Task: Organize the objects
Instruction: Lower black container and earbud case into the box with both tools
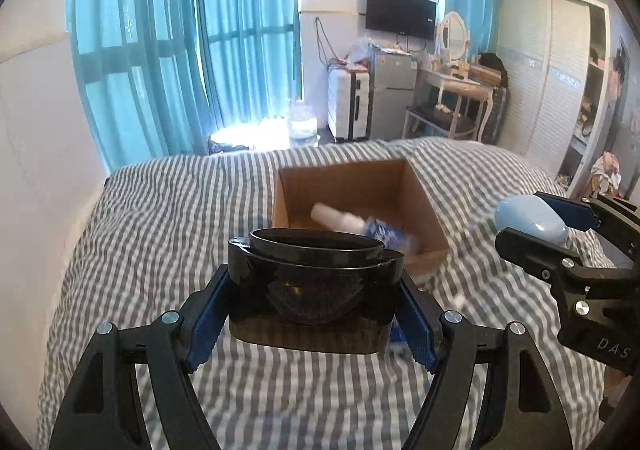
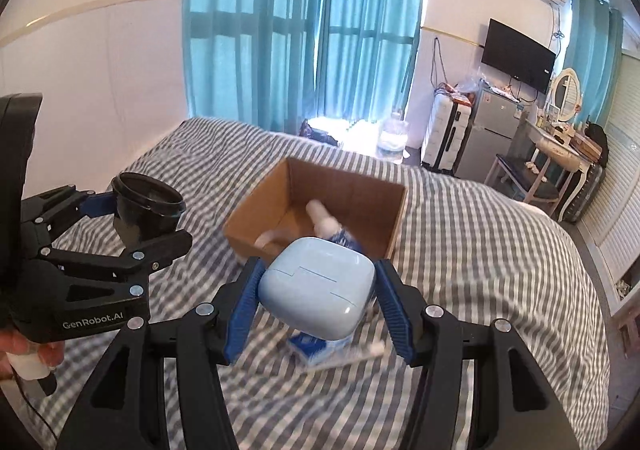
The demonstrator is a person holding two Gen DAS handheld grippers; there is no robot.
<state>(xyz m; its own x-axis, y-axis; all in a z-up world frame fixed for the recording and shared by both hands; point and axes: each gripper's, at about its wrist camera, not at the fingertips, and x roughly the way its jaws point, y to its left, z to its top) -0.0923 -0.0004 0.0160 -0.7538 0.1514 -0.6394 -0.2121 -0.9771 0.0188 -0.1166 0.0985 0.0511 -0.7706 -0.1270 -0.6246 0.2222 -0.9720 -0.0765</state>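
My left gripper (image 1: 314, 310) is shut on a black glossy jar (image 1: 314, 282), held above the striped bed just short of an open cardboard box (image 1: 424, 205). It also shows at the left of the right wrist view (image 2: 136, 228). My right gripper (image 2: 318, 286) is shut on a light blue rounded case (image 2: 318, 290), held above the bed in front of the box (image 2: 256, 205). A white and blue bottle (image 2: 328, 228) lies inside the box. The left wrist view shows the right gripper (image 1: 536, 221) with the case (image 1: 528, 217) to the box's right.
A small blue and white packet (image 2: 316, 350) and a thin white stick (image 2: 360, 354) lie on the grey striped bedspread (image 2: 480, 250) under my right gripper. Beyond the bed stand teal curtains (image 2: 304, 29), a suitcase (image 2: 444, 137), a small fridge (image 2: 492, 133) and a dressing table (image 2: 560, 153).
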